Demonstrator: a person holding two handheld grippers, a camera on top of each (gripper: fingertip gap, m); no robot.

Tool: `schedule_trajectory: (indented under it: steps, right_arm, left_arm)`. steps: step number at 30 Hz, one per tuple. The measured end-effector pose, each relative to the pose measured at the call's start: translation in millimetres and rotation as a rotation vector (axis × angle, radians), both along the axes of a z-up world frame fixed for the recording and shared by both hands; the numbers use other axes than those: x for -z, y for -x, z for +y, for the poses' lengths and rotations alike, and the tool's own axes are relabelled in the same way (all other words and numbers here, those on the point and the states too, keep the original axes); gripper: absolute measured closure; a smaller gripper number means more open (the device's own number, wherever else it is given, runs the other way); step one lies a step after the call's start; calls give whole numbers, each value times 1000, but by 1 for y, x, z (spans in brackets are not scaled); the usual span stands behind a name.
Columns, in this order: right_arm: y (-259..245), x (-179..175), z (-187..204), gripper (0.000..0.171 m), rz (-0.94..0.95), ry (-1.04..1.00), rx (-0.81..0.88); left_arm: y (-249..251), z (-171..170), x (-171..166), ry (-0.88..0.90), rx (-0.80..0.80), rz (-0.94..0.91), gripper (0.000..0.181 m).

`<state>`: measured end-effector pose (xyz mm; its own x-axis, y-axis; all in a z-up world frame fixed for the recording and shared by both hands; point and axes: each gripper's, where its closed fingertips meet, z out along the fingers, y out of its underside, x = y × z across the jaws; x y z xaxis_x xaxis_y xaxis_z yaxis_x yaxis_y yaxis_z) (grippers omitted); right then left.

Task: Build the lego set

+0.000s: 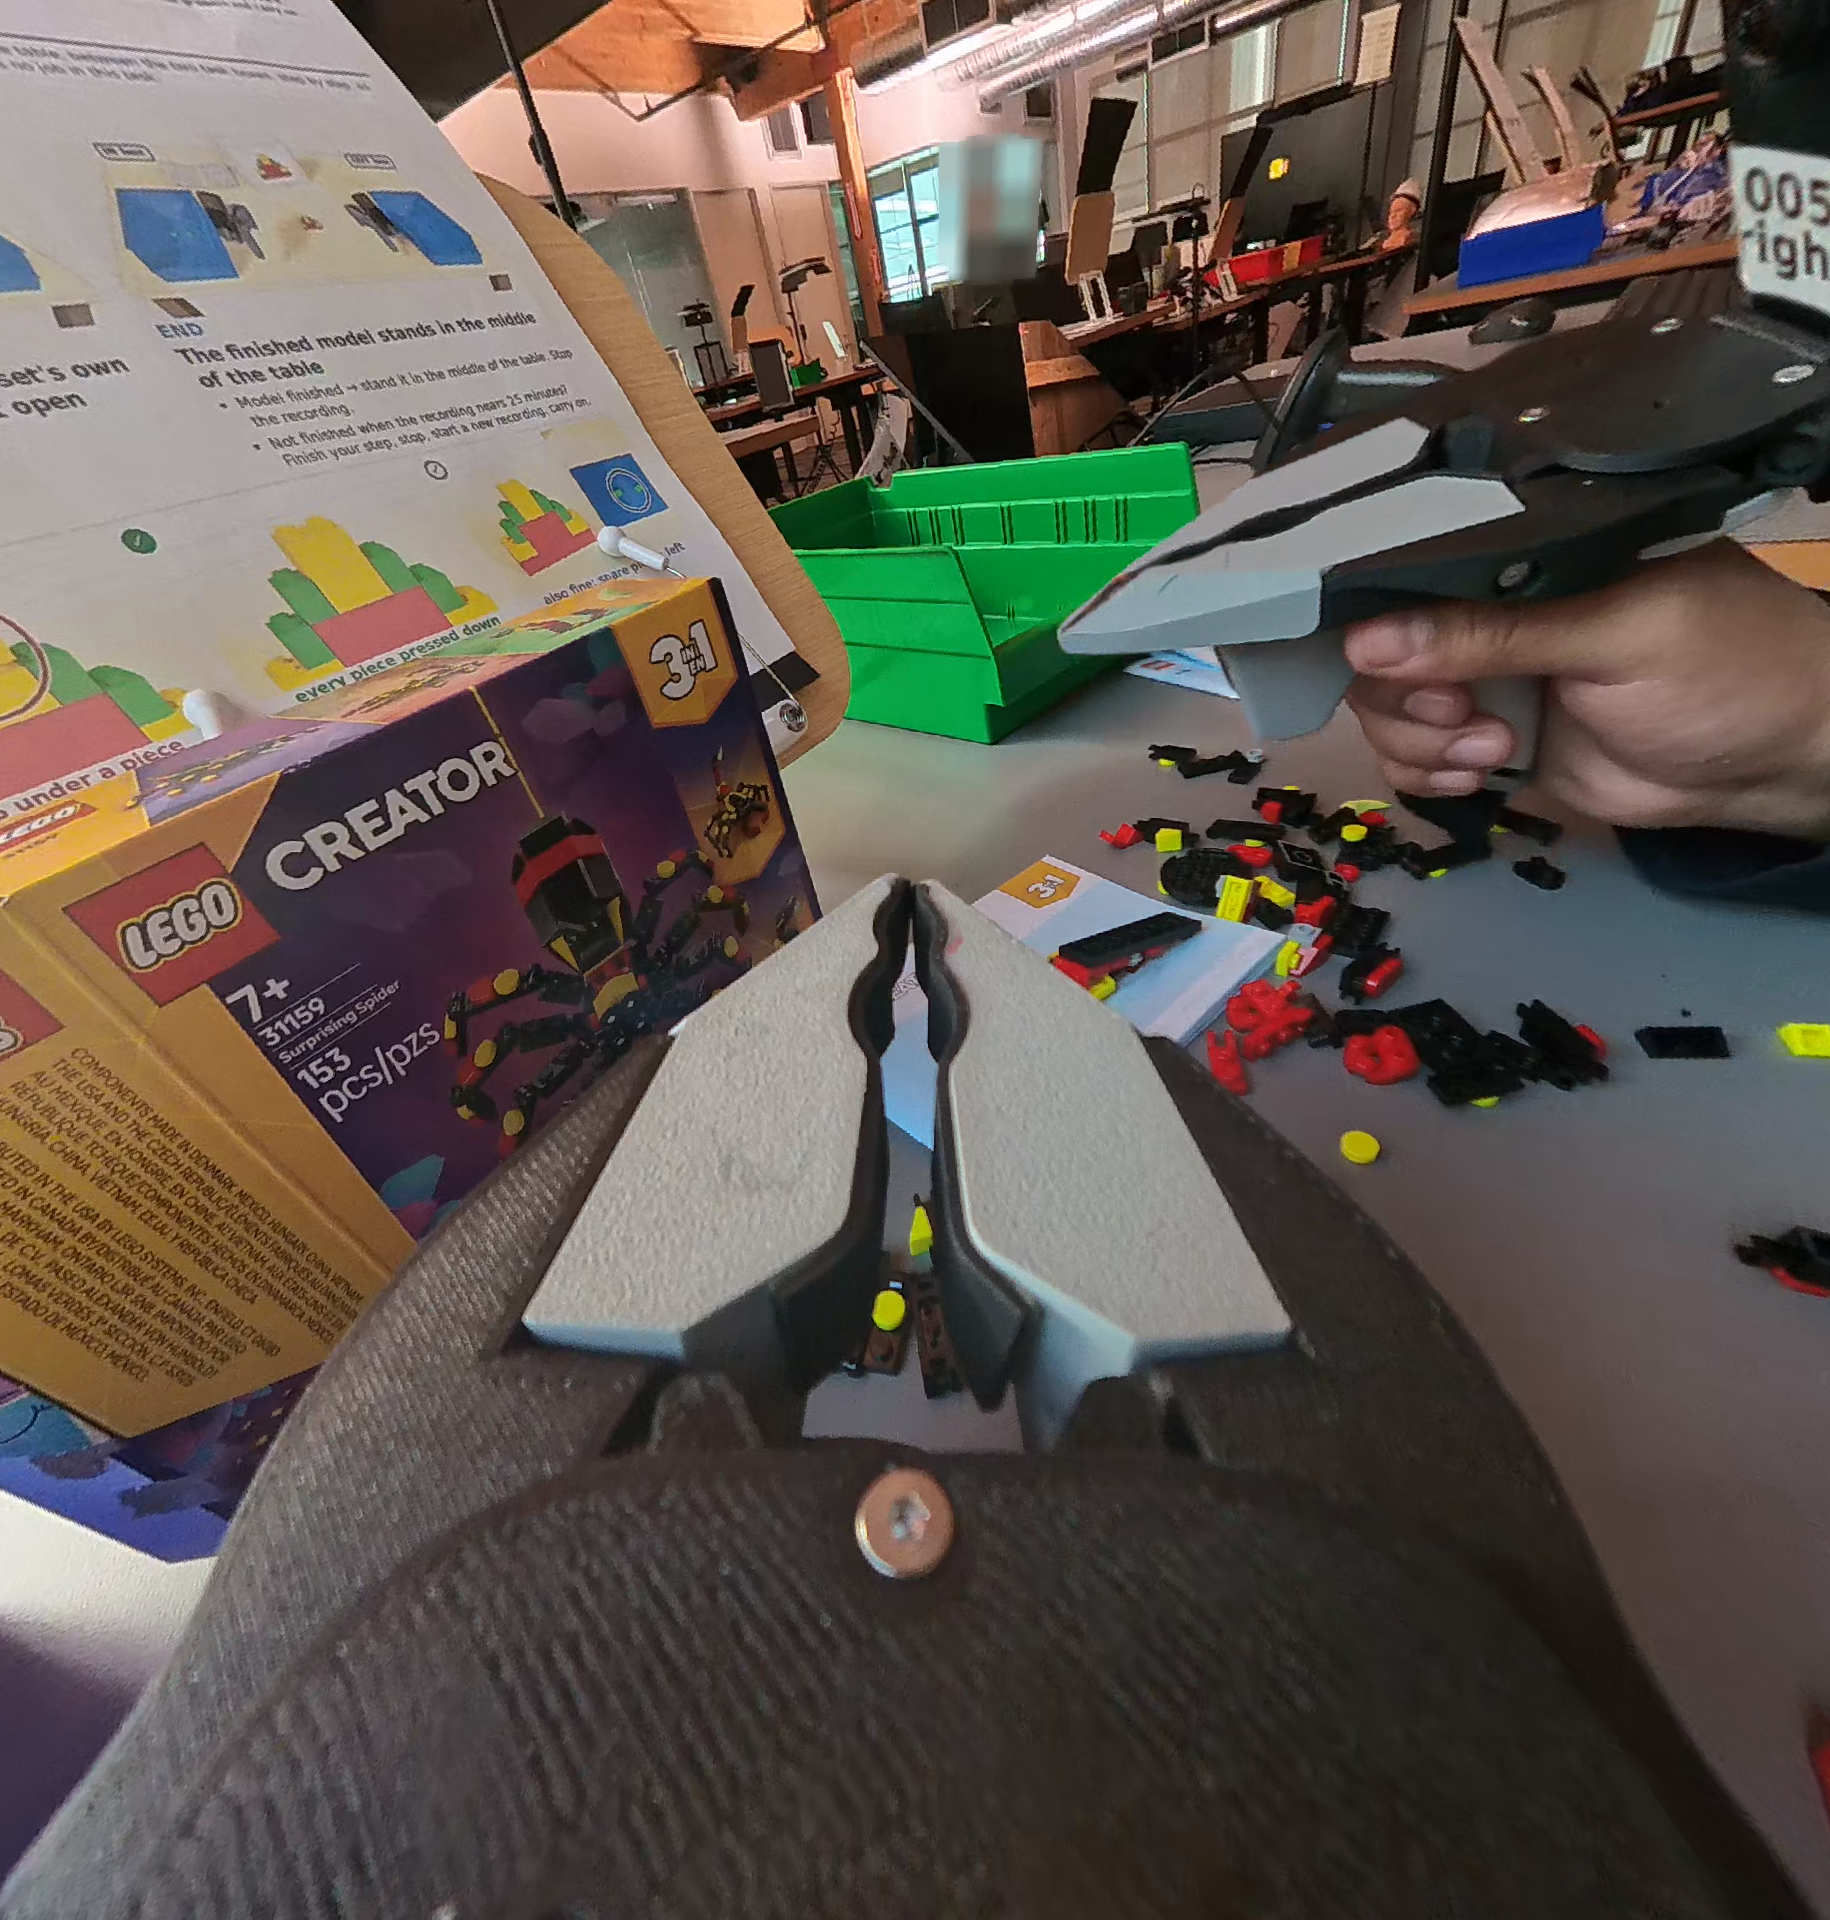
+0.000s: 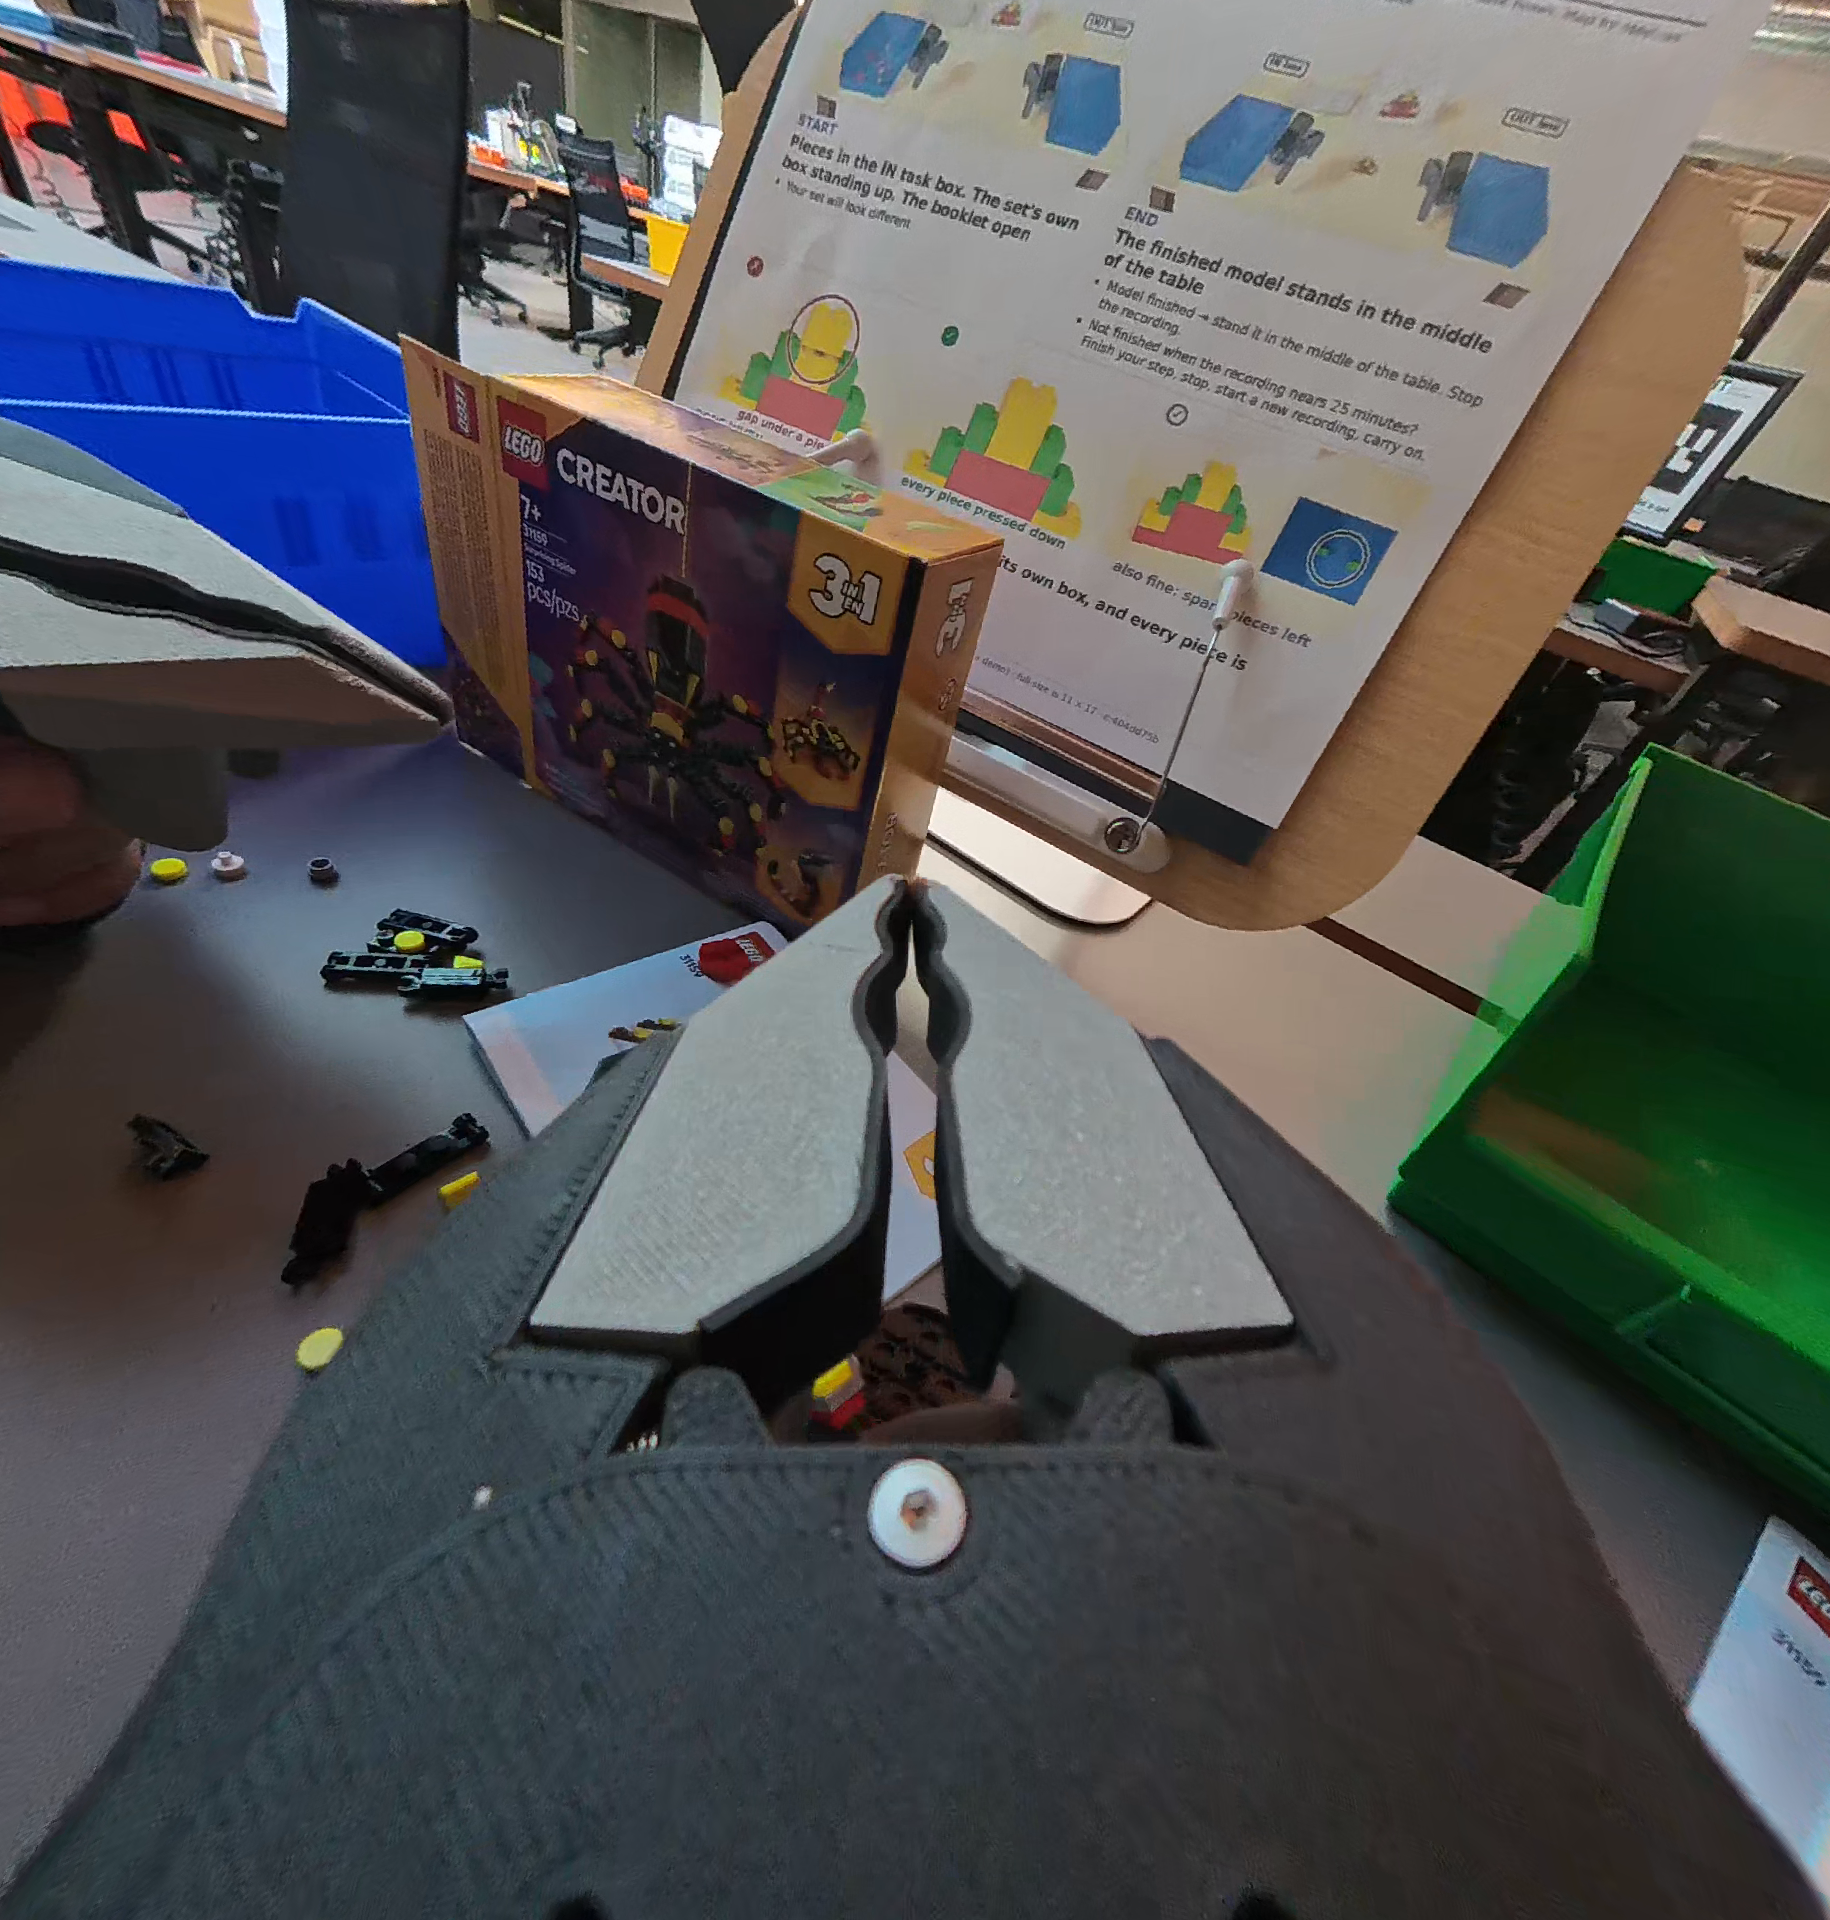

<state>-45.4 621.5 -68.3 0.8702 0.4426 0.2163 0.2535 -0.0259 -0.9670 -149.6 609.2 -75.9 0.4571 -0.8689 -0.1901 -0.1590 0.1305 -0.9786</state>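
Instruction sheet [image 1: 267, 343] cut off at the left and top edges; loose bricks [image 1: 911, 1309] under the left gripper [image 1: 913, 891] mostly hidden; green bin [image 2: 1669, 1143] blurred, cropped at the right.

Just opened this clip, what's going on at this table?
A person is holding a two-finger gripper in each hand over a grey table to build a Lego set. Both the left gripper and the right gripper are shut with nothing between the tips. Loose black, red and yellow pieces lie scattered beside an instruction booklet. The set's box stands upright in front of a propped instruction sheet, with a green bin nearby. Nothing visible looks like a finished model yet.
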Motion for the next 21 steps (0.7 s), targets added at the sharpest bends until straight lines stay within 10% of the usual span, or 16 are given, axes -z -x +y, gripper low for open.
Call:
schedule_trajectory:
  steps: [21]
  right_arm:
    - [19,59,-13,170,-136,376,-212]
  left_arm:
    - [0,-1,-1,-6,4,-4,181]
